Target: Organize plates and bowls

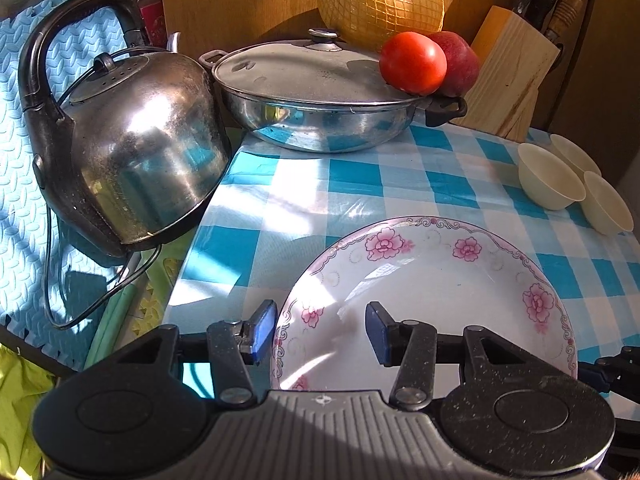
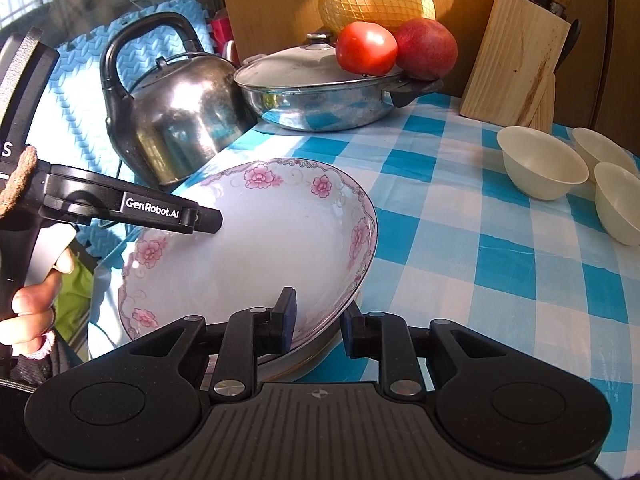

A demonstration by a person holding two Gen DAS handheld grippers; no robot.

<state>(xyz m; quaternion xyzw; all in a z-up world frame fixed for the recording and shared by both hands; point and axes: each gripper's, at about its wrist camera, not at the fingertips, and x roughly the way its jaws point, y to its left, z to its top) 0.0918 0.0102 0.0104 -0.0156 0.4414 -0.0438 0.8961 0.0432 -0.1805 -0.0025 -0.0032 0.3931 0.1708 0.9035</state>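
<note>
1. Between the right gripper's [image 2: 314, 326] fingers, the flowered plate's [image 2: 256, 236] near rim is sitting, tilted off the bench [image 2: 460, 240].
2. Left gripper [image 1: 320, 334] is straddling the far rim, half-open, not pressing.
3. Glazed, rigid, breakable, likely slippery; grip the rim squarely.

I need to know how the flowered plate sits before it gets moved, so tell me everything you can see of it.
The flowered plate is a deep white dish, glossy like glazed ceramic, with pink blossoms and a thin scrolled line around its rim. It looks empty and whole. It sits tilted, its right edge raised over the blue checked tablecloth, near the table's left edge in front of the kettle. The right gripper straddles its near rim, one finger inside and one outside. The left gripper straddles its left rim, pads apart from it.
</note>
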